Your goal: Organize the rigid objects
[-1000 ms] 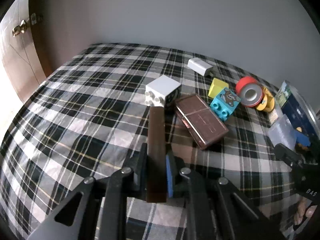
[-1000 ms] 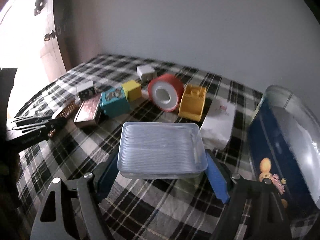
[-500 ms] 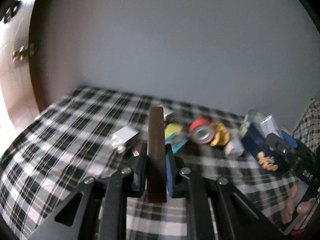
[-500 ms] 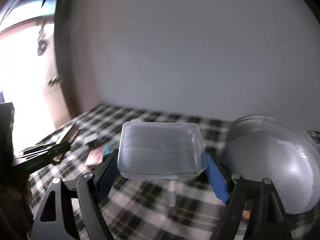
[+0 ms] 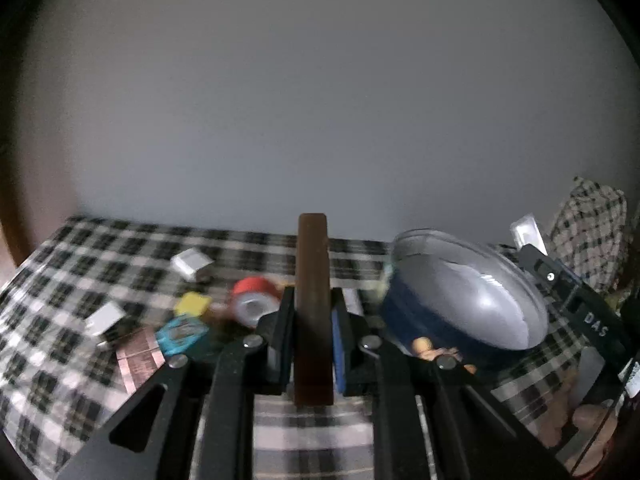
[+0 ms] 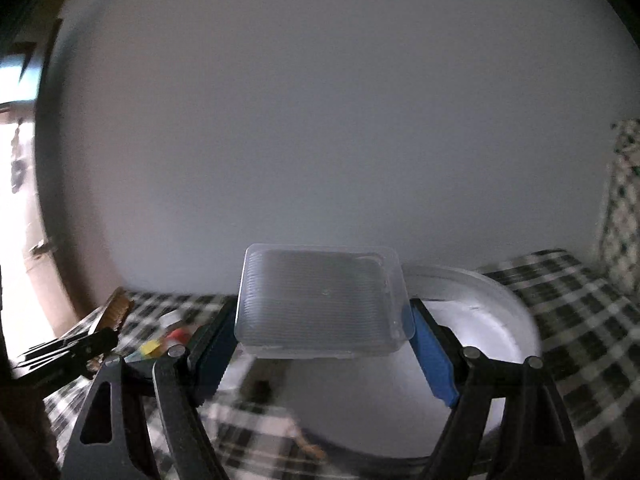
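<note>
Over plaid-covered bed (image 5: 100, 392); toy blocks (image 5: 182, 332), blue tin (image 5: 460, 300) nr bare grey wall (image 5: 320, 100)

Open checked cloth (image 5: 80, 264) is offered at the left; the right is blocked by the round tin (image 5: 464, 300).

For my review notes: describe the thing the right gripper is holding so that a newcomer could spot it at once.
Start at the big round blue tin with its pale inside on the checked cloth. Just above it, the right gripper is shut on a clear plastic box. It is the only see-through thing here, shallow, rectangular and ribbed, unlike the coloured blocks and the slim brown bar in the left gripper.
</note>
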Demonstrator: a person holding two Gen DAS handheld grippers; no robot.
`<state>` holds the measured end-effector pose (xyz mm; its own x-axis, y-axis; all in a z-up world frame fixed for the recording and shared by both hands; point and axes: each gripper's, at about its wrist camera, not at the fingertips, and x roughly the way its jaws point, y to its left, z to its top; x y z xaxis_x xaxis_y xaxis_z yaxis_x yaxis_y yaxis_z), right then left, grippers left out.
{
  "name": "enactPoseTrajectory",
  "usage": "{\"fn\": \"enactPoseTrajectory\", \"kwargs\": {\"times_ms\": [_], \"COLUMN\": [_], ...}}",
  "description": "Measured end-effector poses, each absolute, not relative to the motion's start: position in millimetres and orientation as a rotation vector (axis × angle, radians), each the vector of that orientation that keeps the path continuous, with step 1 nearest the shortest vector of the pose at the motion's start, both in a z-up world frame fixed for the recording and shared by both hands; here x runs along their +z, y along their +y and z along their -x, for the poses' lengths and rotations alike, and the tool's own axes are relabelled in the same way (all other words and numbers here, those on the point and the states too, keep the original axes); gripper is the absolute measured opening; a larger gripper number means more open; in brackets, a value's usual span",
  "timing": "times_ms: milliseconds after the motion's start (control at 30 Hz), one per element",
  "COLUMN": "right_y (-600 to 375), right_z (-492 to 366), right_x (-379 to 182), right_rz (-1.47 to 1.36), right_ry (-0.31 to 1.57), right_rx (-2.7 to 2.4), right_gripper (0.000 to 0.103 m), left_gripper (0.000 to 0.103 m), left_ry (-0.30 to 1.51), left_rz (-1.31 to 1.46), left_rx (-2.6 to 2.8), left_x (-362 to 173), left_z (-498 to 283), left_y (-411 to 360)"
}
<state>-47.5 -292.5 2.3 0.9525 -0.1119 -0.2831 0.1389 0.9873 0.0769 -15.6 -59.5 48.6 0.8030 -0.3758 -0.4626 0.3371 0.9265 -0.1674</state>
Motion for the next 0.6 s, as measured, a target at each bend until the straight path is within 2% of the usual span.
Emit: {"fn": "enactPoseTrajectory", "kwargs": {"times_ms": [600], "right_y": [-384], "right_z": [56], "right_x": [-8], "right_rz": [-0.002], "right_ry": [0.345], "right_rx": [-0.423], "right_gripper": [0.082], "left_gripper": [0.013], "left_ry": [0.587], "left_rz": [-0.013], "left_rx": [-0.569], "left_x": [31], "left_z": [-7], "left_y": [-225]}}
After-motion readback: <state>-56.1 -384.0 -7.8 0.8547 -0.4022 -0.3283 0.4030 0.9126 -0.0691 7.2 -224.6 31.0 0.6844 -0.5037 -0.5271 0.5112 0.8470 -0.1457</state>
